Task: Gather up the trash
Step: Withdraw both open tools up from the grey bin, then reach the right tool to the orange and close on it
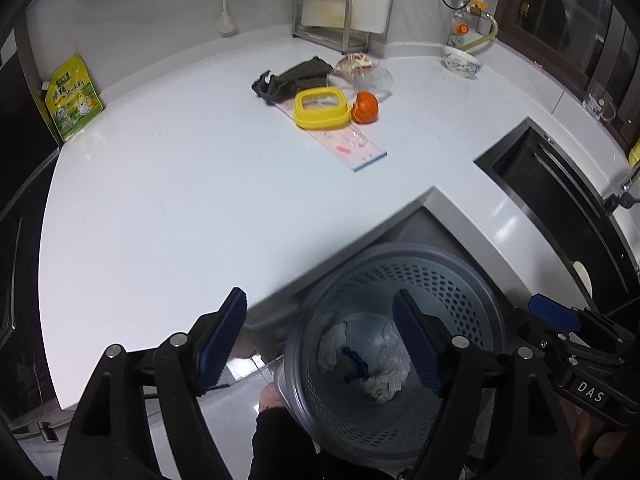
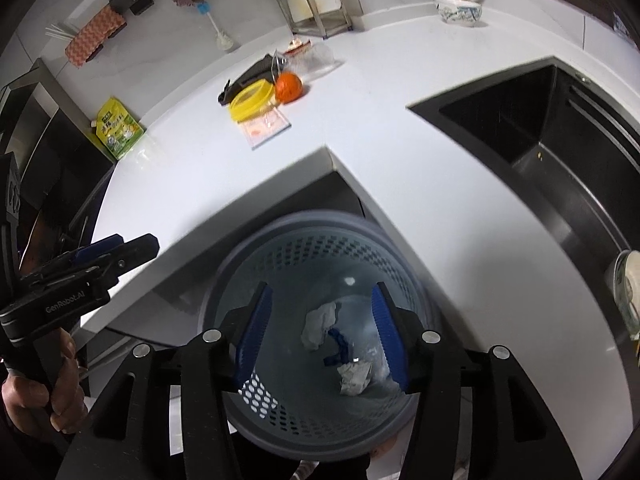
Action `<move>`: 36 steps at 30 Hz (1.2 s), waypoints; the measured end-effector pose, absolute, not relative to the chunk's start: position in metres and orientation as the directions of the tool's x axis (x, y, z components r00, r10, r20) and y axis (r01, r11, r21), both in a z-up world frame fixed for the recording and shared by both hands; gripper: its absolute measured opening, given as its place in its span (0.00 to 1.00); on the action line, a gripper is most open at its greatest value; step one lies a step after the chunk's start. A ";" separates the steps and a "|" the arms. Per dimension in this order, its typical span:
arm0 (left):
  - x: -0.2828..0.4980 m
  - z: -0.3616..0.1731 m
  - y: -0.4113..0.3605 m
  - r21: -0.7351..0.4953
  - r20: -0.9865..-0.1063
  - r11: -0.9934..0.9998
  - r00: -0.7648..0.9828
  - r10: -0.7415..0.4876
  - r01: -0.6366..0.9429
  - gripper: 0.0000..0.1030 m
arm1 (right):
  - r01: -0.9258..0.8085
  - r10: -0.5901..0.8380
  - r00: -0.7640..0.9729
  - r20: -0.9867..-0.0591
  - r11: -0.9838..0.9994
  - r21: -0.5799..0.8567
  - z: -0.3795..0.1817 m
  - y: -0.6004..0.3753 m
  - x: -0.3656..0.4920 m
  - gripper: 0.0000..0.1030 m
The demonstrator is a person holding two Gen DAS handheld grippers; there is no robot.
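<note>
A grey perforated waste basket [image 1: 460, 272] [image 2: 280, 256] stands on the floor under the inner corner of the white counter [image 1: 180, 184]. Inside lie crumpled white paper [image 1: 332, 344] [image 2: 320, 324], a blue scrap [image 1: 354, 364] [image 2: 338, 344] and clear plastic [image 1: 394, 344]. My left gripper [image 1: 320, 294] hangs over the basket's left rim, open and holding nothing. My right gripper [image 2: 321, 286] is above the basket's mouth, open and holding nothing. On the counter further back sit an orange peel [image 1: 365, 107] [image 2: 289, 87], a yellow plastic ring [image 1: 320, 108], a dark wrapper [image 1: 292, 78], a clear food container [image 1: 362, 70] and a pink printed sheet [image 1: 352, 144].
A black sink [image 2: 540, 120] is sunk into the counter on the right, with dishes [image 2: 626, 292] at its near edge. A patterned bowl [image 1: 462, 62] and a metal rack [image 1: 324, 16] stand at the back wall. A yellow pouch [image 1: 74, 98] leans at the far left.
</note>
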State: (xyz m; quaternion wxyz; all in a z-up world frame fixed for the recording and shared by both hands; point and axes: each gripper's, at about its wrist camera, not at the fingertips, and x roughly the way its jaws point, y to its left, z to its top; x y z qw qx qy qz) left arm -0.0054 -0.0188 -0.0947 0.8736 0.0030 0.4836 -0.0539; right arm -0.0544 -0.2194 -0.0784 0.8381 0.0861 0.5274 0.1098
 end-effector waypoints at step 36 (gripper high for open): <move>0.167 -0.083 0.041 -0.041 -0.807 0.990 0.580 -0.112 0.134 0.87 | -0.079 0.205 0.512 -0.834 0.978 0.192 -0.088 -0.149 0.163 0.66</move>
